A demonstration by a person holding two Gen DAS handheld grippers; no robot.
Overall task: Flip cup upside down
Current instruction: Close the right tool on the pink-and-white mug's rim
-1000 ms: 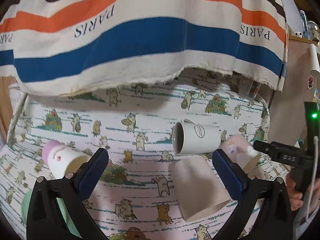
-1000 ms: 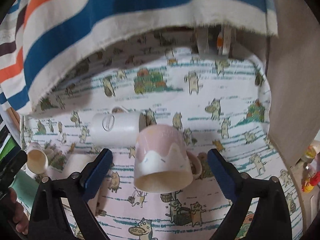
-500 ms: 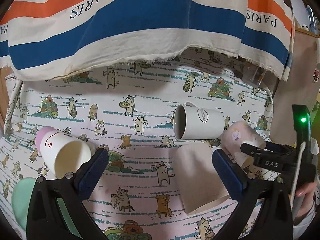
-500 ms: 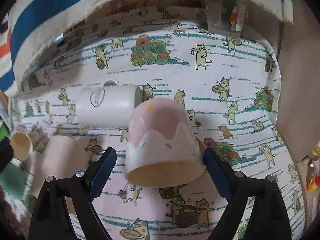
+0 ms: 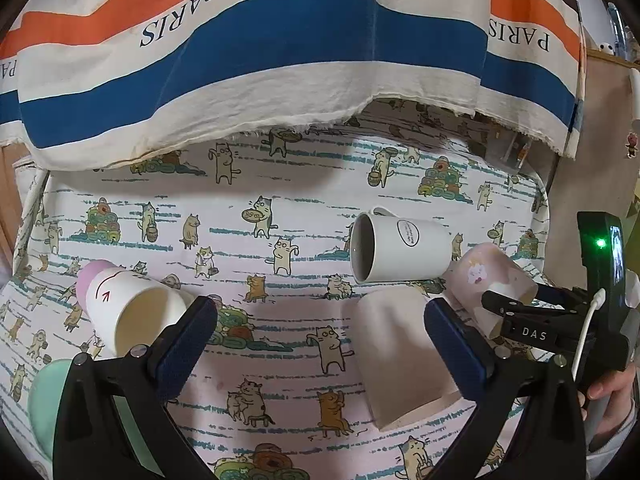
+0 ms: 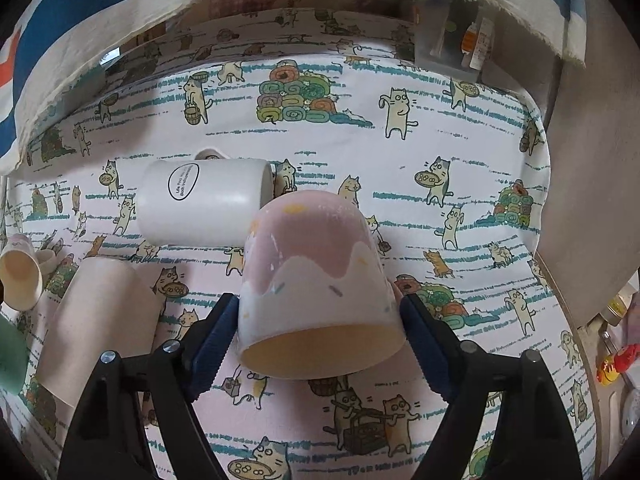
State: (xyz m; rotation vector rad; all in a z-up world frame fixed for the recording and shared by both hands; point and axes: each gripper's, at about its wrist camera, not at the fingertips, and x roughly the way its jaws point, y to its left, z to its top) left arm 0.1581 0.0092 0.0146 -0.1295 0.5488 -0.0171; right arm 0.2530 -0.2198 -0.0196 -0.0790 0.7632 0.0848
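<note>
On a table [image 6: 460, 92] covered in a cat-print cloth, the right tongs [image 6: 320, 320] have just closed around the pink cup [image 6: 316, 280], which lies on its side with its mouth toward the camera; half a second ago they were still spread apart either side of it. The cup is now held near its rim, so lifting and turning it over can likely begin. The left tongs [image 5: 320, 340] hang open and empty over a beige cup [image 5: 400, 356]. A white mug [image 6: 200, 204] lies just behind the pink cup.
</note>
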